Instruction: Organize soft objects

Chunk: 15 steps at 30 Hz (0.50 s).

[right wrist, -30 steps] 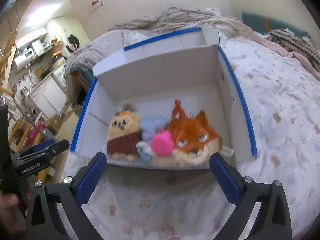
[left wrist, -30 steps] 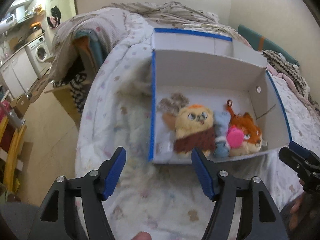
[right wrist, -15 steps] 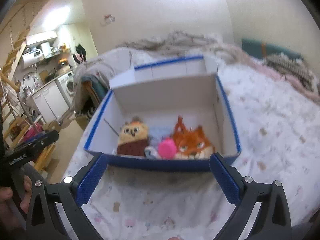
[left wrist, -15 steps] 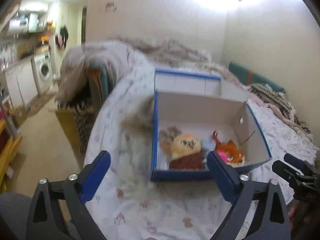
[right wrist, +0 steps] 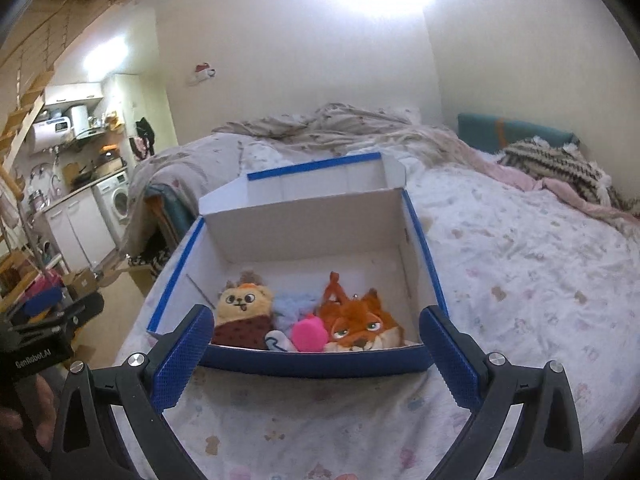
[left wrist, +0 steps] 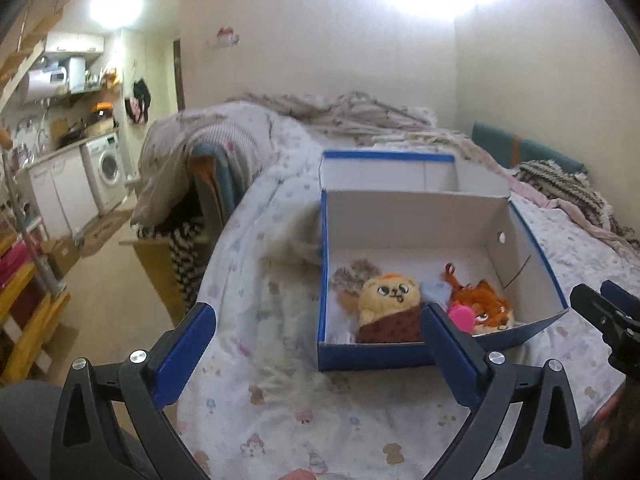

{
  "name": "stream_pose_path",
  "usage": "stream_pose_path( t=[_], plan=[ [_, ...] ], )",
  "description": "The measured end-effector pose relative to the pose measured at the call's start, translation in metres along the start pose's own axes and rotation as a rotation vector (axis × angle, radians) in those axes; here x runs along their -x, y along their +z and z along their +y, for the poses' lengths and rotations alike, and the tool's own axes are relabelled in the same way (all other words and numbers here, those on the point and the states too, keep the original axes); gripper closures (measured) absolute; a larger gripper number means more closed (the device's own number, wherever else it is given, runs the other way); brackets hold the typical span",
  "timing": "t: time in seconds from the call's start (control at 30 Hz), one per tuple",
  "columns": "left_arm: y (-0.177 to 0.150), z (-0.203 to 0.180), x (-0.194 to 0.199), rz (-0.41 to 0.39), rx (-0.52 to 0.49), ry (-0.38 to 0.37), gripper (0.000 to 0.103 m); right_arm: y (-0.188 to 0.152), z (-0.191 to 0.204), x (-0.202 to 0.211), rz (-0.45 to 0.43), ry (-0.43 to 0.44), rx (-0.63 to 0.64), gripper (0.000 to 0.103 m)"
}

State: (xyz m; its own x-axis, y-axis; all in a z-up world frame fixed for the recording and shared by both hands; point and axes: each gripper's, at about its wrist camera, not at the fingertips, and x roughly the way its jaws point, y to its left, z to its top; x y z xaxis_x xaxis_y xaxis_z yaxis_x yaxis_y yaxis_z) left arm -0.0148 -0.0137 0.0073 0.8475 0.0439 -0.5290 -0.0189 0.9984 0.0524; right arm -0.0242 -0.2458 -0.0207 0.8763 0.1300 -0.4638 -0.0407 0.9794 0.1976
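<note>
A blue-edged white cardboard box (left wrist: 400, 354) (right wrist: 320, 366) stands open on the bed. Along its near wall lie a yellow plush (left wrist: 390, 292) (right wrist: 244, 302), a light blue soft toy (right wrist: 294, 306), a pink one (left wrist: 460, 316) (right wrist: 307, 332) and an orange fox plush (left wrist: 484, 308) (right wrist: 360, 320). A grey-brown fluffy piece (left wrist: 356, 274) sits behind the yellow plush. My left gripper (left wrist: 318, 316) hangs in front of the box's left corner, its jaws opening with nothing between them. My right gripper (right wrist: 316, 316) stands open and holds nothing, just short of the box's near wall.
The bed has a white patterned sheet (right wrist: 520, 280), with crumpled blankets (left wrist: 340, 116) at its far end and a striped throw (right wrist: 560, 164) at the right. To the left the floor drops away toward a washing machine (left wrist: 106, 166) and cabinets. Wooden furniture (left wrist: 24, 320) stands near left.
Both grippers have drawn back from the box and tipped upward, so the room and walls show. The left jaws have spread wider. The toys have not moved.
</note>
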Motion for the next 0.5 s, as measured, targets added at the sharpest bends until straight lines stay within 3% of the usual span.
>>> stream_pose_path(
  t=[0.5],
  plan=[
    [-0.001, 0.009, -0.020, 0.064, 0.040, 0.009, 0.001, -0.003, -0.002, -0.013, 0.014, -0.018, -0.010, 0.000]
  ],
)
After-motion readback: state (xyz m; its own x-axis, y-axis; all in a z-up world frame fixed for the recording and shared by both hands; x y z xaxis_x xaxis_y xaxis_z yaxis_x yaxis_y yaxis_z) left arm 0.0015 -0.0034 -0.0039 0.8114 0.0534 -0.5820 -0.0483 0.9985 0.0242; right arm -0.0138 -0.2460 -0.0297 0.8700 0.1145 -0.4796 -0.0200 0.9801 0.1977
